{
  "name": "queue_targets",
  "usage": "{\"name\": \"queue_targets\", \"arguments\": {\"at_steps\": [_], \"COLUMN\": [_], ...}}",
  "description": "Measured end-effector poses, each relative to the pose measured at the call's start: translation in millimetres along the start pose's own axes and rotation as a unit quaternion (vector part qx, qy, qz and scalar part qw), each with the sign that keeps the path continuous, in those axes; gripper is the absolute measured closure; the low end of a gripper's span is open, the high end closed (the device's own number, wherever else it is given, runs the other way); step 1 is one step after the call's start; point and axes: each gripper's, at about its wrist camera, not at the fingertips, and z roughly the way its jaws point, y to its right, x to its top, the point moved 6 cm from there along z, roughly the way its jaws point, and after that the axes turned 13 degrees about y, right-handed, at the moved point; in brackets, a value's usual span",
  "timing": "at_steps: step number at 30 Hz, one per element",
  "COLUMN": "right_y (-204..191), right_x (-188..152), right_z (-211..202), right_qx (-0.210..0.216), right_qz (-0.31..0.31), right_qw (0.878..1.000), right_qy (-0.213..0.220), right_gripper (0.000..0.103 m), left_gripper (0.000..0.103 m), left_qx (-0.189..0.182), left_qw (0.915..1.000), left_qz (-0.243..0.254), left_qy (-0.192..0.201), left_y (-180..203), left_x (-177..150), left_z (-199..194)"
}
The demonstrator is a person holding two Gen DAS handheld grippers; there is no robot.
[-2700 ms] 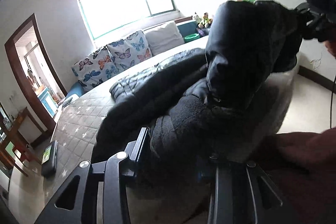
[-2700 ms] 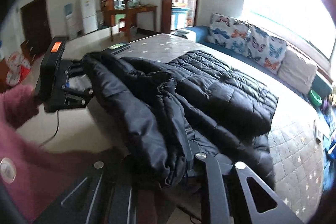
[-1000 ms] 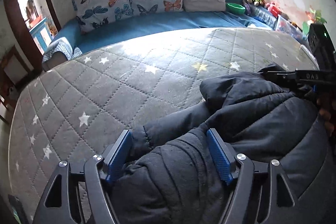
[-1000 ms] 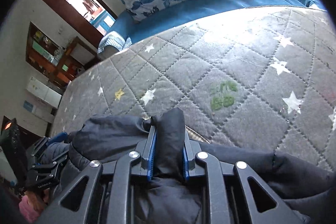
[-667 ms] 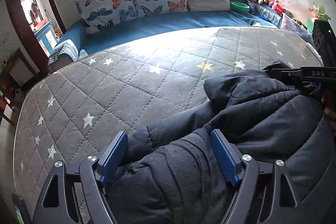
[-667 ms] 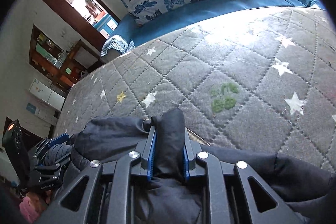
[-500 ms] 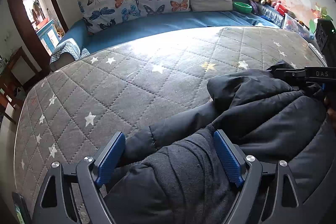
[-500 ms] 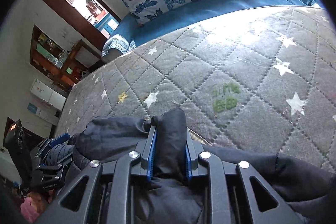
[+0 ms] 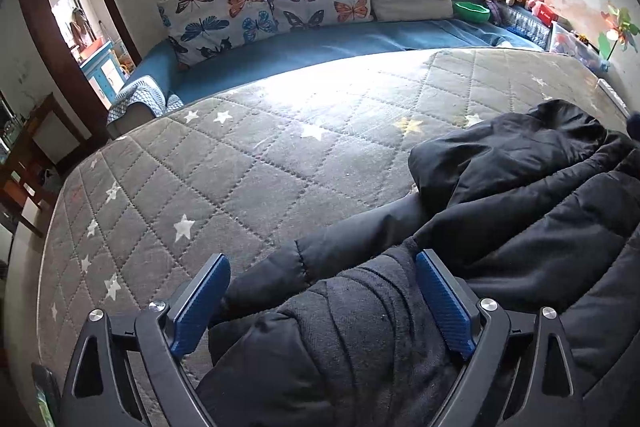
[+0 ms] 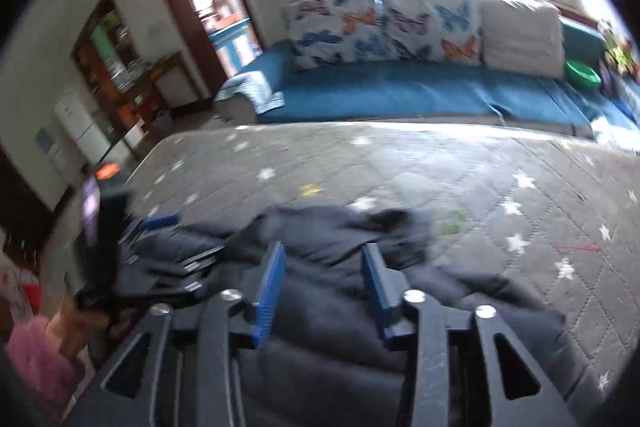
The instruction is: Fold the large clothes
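The black jacket point(image 9: 520, 211) lies bunched on the near part of the bed point(image 9: 280, 155), a grey quilted mattress with white stars; bare quilt lies beyond the jacket, up to the blue sofa point(image 9: 340, 43).

The left tool point(image 9: 320, 291) hangs over the jacket's near-left end, its jaws opening and now very wide. A roll of dark cloth lies between its blue pads point(image 9: 444, 307). The right pad sits against the cloth, the left one stands clear, so nothing is gripped.

The right tool point(image 10: 324, 275) is over the jacket's other end, in a blurred view. Its jaws are opening, about half apart, with cloth below and between them but not pinched.

Butterfly cushions point(image 9: 272, 3) lean along the sofa's back, beyond the bed.
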Motion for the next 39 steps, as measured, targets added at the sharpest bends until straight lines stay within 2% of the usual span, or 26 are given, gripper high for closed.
{"name": "queue_targets", "arguments": {"at_steps": [1,4,5,6,8,13,17,31,39], "right_y": [-6,-13,-6,-1,3,-2,-2,-5,-5], "right_x": [-3,-24,-37,-43,-45,-50,-48,-50,-44], "right_z": [2,26,41,48,50,62,62,59,39], "right_qx": [-0.001,-0.038,-0.062,-0.064,-0.070,-0.110,-0.109,-0.106,-0.072], "right_qz": [-0.011,-0.051,-0.060,-0.055,-0.044,-0.088,-0.079,-0.077,-0.053], "right_qw": [1.000,0.998,0.995,0.994,0.995,0.989,0.990,0.990,0.995], "right_qy": [0.000,-0.030,-0.056,-0.063,-0.050,-0.042,-0.044,-0.041,-0.041], "right_gripper": [0.037,0.036,0.035,0.031,0.027,0.022,0.020,0.019,0.019], "left_gripper": [0.001,0.000,0.000,0.000,0.000,0.000,0.000,0.000,0.000], "left_qx": [0.003,0.009,0.011,0.015,0.019,0.032,0.044,0.037,0.029], "left_qw": [1.0000,0.9999,0.9999,0.9998,0.9997,0.9993,0.9986,0.9991,0.9995], "left_qz": [0.001,0.004,0.005,0.009,0.013,0.020,0.028,0.019,0.006], "left_qy": [0.001,0.003,0.003,0.004,0.004,0.001,0.002,-0.001,0.004], "left_y": [0,0,0,1,2,3,4,1,-7], "left_x": [0,0,0,0,1,0,-1,-1,2], "left_z": [-1,-3,-3,-3,-4,-3,-2,-1,-16]}}
